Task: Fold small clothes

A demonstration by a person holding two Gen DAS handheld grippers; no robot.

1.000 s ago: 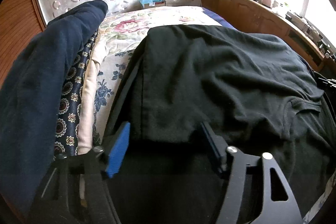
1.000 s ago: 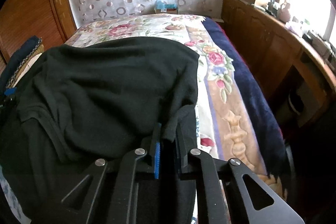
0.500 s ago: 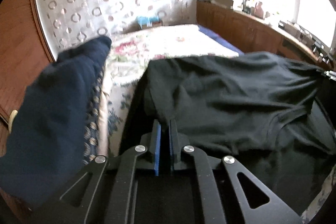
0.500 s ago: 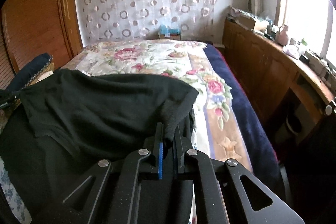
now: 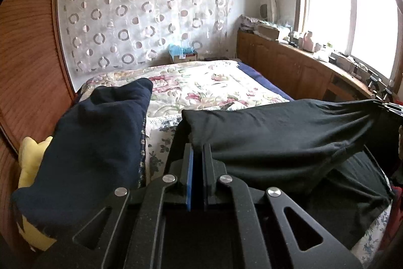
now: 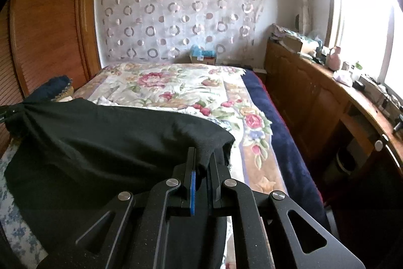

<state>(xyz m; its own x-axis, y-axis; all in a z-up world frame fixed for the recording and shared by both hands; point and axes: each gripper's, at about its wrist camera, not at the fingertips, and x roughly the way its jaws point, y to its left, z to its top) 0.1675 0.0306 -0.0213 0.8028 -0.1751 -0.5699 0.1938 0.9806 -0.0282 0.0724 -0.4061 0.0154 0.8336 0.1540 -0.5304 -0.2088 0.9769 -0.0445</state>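
Pinched at 2 corners: left gripper and right gripper each clamped on the black shirt, stretched taut between them above the floral bed, likely to flatten wrinkles before folding. Soft, matte knit, sagging below; hemmed sleeve visible.

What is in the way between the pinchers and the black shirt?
Nothing visible. The left gripper is shut on one corner of the black shirt, and the right gripper is shut on another, so it hangs stretched between them over the floral bedspread.
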